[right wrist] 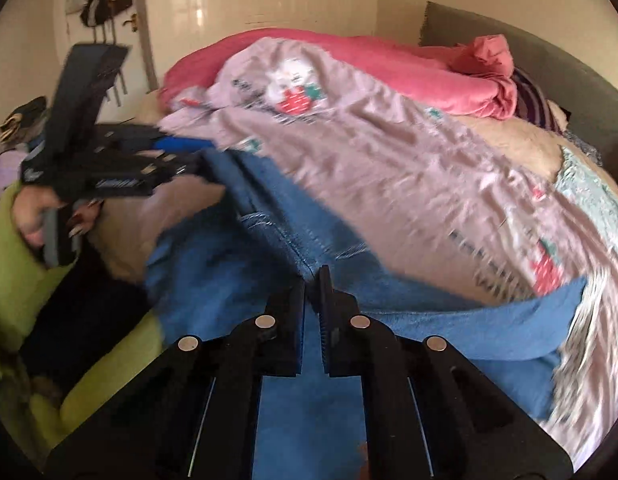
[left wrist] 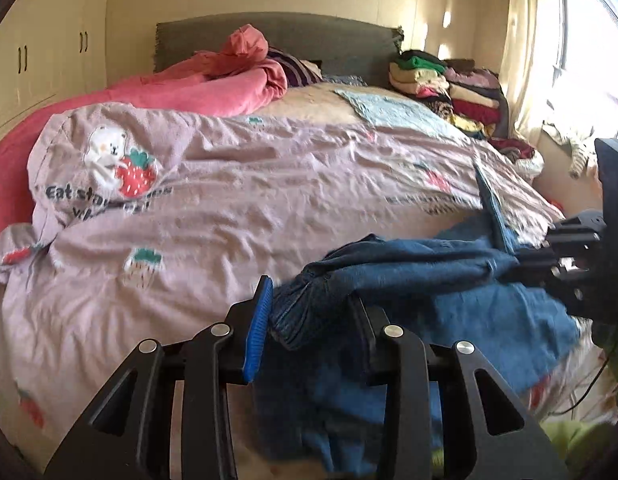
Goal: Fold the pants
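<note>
**Blue denim pants gripped at both ends, folding barely begun**

The blue denim pants (left wrist: 429, 276) are lying bunched at the near edge of the bed, on top of the wrinkled pink cotton duvet with a bear-and-strawberry print (left wrist: 229, 184). The left gripper (left wrist: 305, 320) is clamping a thick, seamed edge of the denim between its blue-padded finger and its black one, with the jaws standing partly apart around the bundled cloth. The right gripper (right wrist: 313, 284) is pinching shut on a thin edge of the same pants (right wrist: 309, 360), its two black fingers nearly touching with the fabric running between them.

Judging by the lie of the cloth, the folding is at an early stage: the pants are crumpled and twisted rather than flat, no clean crease is showing, and one leg is trailing off to the side. Spreading the garment out, laying leg on leg and folding it over are all appearing left to do.

No box or basket is showing. A stack of folded multicoloured clothes (left wrist: 449, 84) is sitting loose by the grey fabric headboard (left wrist: 309, 36).
</note>
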The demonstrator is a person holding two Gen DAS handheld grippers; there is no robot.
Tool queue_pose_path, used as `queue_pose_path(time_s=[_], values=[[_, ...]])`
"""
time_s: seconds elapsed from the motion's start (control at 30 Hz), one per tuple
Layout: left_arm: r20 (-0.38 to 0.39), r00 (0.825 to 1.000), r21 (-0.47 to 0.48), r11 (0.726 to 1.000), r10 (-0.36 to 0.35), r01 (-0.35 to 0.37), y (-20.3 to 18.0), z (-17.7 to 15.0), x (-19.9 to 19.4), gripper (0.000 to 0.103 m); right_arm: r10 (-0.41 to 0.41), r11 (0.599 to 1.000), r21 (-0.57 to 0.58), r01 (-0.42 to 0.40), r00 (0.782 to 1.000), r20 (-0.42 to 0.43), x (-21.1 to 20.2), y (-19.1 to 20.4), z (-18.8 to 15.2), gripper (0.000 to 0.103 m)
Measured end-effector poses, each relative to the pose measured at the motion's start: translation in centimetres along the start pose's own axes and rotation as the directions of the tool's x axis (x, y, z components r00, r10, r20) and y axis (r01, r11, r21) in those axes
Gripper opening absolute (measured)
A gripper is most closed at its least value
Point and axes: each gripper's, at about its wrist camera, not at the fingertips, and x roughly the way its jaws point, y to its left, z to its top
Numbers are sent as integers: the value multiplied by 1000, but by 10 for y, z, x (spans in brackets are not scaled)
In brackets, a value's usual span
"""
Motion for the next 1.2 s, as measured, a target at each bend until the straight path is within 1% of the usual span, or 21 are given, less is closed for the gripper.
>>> queue_pose_path(time_s=[0.13,0.2,0.27,0.37,0.43,0.53,0.57,0.6,0.67,0.73,0.8,0.83,0.9,0.97,1.0,1.07,1.1,1.17,1.2], values=[[-67,998,7,1000,14,-14,-1,-24,-5,34,48,999,-2,-48,997,-62,7,28,-24,2],[-92,996,-3,1000,17,-18,2,-34,-7,34,65,998,0,-65,995,-77,11,40,-33,2],[-125,992,-19,999,23,-25,6,-44,-9,34,94,995,20,-93,991,-92,15,48,-38,3],[-150,988,-23,999,41,-45,8,-54,-13,34,103,995,14,-102,989,-108,19,60,-42,3],[-182,981,-20,998,59,-64,9,-61,-11,34,114,993,21,-112,987,-113,21,63,-44,3],[-235,970,-44,996,71,-83,17,-71,-2,39,132,990,58,-126,983,-130,30,62,-47,3],[-248,966,-56,994,74,-91,19,-74,-1,41,138,989,71,-130,982,-130,33,61,-49,5],[-250,965,-65,993,79,-98,21,-76,-2,43,155,986,87,-144,979,-132,36,60,-52,6],[-256,963,-81,990,90,-114,26,-78,-10,43,176,981,108,-163,975,-133,38,57,-55,11],[-243,964,-98,986,104,-131,31,-78,-24,43,208,971,142,-192,972,-107,30,52,-59,14],[-219,969,-113,983,115,-143,34,-75,-40,43,204,971,143,-192,976,-75,16,50,-58,14],[-191,975,-126,983,110,-135,33,-71,-52,43,193,972,141,-186,980,-37,5,49,-57,14],[-151,985,-135,985,85,-106,27,-62,-64,43,167,976,139,-166,986,3,-7,45,-54,15],[-120,991,-114,991,52,-65,11,-49,-65,43,143,981,135,-143,990,8,-8,41,-51,17],[-120,992,-108,993,34,-47,5,-44,-60,43,145,980,139,-142,989,-13,-1,39,-50,18],[-136,991,-78,997,-17,6,-13,-37,-40,43,146,978,165,-131,986,-84,21,37,-52,19],[-148,989,-64,998,-27,17,-18,-36,-32,43,153,976,174,-132,982,-114,31,36,-54,19],[-211,978,-31,1000,-12,5,-31,-42,-8,43,150,975,191,-117,974,-167,49,34,-63,21],[-251,968,-21,1000,6,-12,-33,-47,5,43,156,972,204,-119,971,-180,55,34,-66,22]])
